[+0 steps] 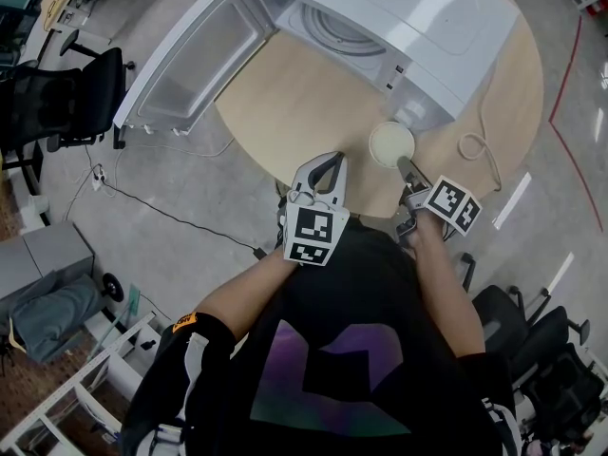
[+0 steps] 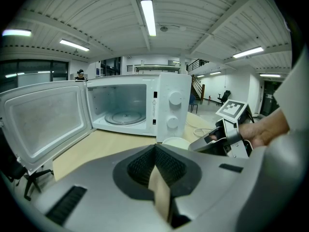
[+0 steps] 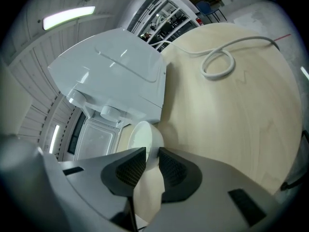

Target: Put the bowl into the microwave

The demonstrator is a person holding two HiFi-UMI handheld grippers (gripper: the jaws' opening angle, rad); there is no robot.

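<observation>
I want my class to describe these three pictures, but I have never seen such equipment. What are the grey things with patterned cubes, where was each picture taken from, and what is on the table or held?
A person holds a two-jaw hand tool in each hand; the patterned cubes are part of the tools. One picture looks down from the person's head, and the other two look along each tool's jaws. On the round wooden table stand a white microwave, its door open, and a looped cable. The right gripper pinches a white bowl by its rim. The left gripper is shut on nothing.
</observation>
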